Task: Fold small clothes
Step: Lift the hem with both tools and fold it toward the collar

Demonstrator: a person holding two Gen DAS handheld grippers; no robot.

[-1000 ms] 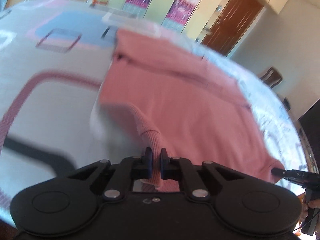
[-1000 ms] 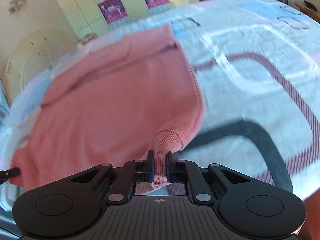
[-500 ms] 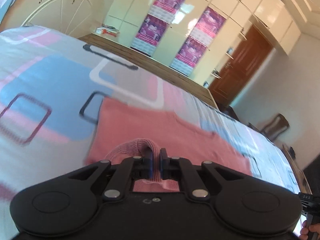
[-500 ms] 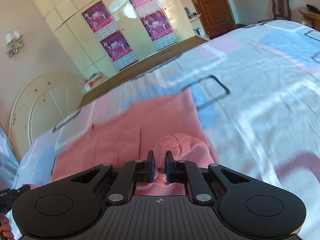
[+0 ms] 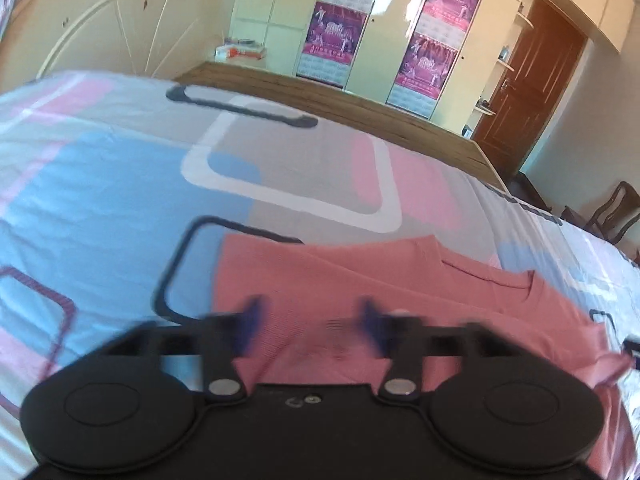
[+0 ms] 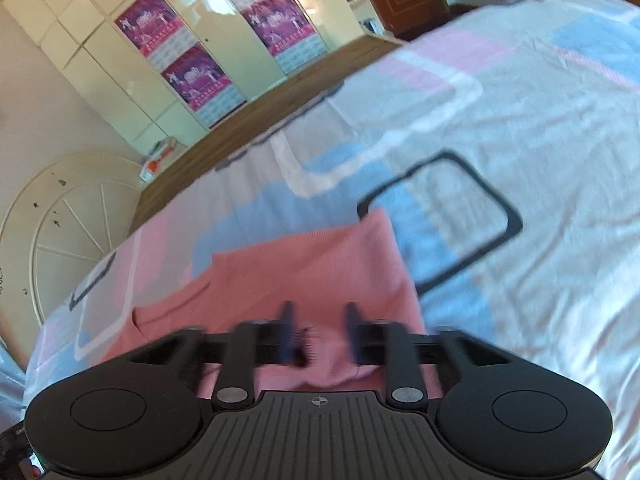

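Observation:
A pink knitted top point(image 5: 360, 280) lies folded over on the patterned bedspread point(image 5: 120, 200). In the left wrist view my left gripper point(image 5: 312, 330) hovers over its near edge with its jaws opening wide and blurred; the pink cloth lies under the gap, and the pads do not press it. The right wrist view shows the same pink top point(image 6: 320, 264). There my right gripper point(image 6: 318, 334) is also opening, and a hump of the ribbed hem sits loose between the fingers.
The bed's far edge meets a wooden floor point(image 5: 360, 108). Beyond it stand cream wardrobes with purple posters point(image 5: 336, 32), a brown door point(image 5: 532, 80) and a round cream headboard piece point(image 6: 60, 216). A chair point(image 5: 608, 216) stands at the right.
Both grippers carried the top's ribbed hem across the garment toward its far edge, folding it over. Both were shut on the hem before; now both have let go and stand apart.

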